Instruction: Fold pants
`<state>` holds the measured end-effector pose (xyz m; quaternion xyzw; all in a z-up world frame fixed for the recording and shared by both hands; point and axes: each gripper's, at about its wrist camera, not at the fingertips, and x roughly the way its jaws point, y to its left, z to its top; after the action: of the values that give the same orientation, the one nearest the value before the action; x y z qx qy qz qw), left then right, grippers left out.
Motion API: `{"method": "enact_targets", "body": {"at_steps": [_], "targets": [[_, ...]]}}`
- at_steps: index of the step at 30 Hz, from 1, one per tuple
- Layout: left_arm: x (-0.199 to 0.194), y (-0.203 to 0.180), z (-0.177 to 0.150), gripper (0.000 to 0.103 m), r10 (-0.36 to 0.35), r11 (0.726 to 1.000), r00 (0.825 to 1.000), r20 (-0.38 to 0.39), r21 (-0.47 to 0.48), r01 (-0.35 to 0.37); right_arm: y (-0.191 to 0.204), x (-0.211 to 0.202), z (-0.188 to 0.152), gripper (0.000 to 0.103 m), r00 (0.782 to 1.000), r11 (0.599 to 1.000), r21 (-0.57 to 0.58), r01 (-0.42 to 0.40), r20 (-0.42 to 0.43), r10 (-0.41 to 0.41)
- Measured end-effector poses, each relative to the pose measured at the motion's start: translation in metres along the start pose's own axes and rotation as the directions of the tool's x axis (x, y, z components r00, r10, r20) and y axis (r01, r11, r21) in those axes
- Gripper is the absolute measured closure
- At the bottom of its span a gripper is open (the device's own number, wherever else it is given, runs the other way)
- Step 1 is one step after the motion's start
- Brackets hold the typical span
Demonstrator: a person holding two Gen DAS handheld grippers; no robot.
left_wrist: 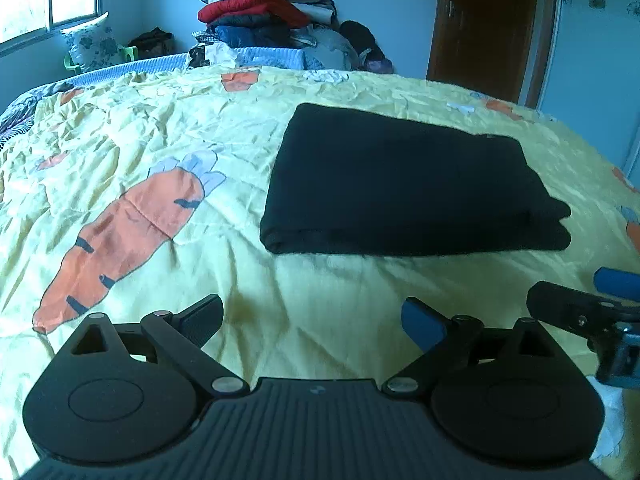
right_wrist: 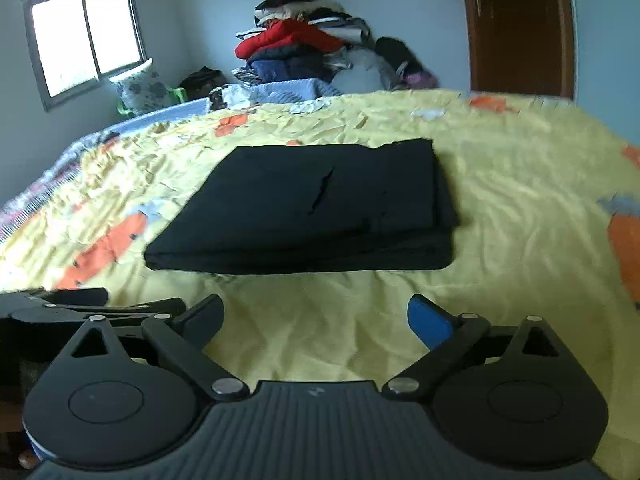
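The black pants (left_wrist: 404, 184) lie folded into a flat rectangle on the yellow carrot-print bedspread (left_wrist: 168, 128). They also show in the right wrist view (right_wrist: 312, 208), with layered edges on the right side. My left gripper (left_wrist: 312, 320) is open and empty, held back from the pants' near edge. My right gripper (right_wrist: 316, 320) is open and empty, also short of the near edge. The right gripper shows at the right edge of the left wrist view (left_wrist: 592, 304). The left gripper shows at the left edge of the right wrist view (right_wrist: 60, 304).
A tall pile of clothes (right_wrist: 304, 44) stands at the far side of the bed. A window (right_wrist: 88, 36) is at the back left and a brown door (right_wrist: 520, 28) at the back right. A pillow on a green chair (right_wrist: 144, 88) sits below the window.
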<state>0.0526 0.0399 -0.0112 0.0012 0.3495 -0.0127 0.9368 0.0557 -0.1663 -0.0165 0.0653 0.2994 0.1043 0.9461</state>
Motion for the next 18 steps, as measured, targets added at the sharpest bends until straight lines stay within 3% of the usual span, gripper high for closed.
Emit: {"method": "enact_targets", "body": {"at_steps": [10, 15, 18], "targets": [[-0.005, 0.003, 0.000, 0.006, 0.007, 1.000, 1.000, 0.020, -0.004, -0.007, 0.005, -0.004, -0.003, 0.004, 1.000, 0.999, -0.031, -0.009, 0.011, 0.010], [-0.003, 0.020, 0.029, 0.006, -0.017, 1.000, 0.998, 0.063, -0.005, 0.017, -0.019, -0.008, 0.010, 0.004, 0.992, 1.000, -0.024, -0.001, 0.124, 0.004], [0.002, 0.030, 0.048, 0.006, -0.032, 0.999, 0.994, 0.106, -0.028, 0.035, -0.038, 0.001, 0.025, 0.005, 0.990, 0.999, -0.026, 0.043, 0.136, -0.039]]}}
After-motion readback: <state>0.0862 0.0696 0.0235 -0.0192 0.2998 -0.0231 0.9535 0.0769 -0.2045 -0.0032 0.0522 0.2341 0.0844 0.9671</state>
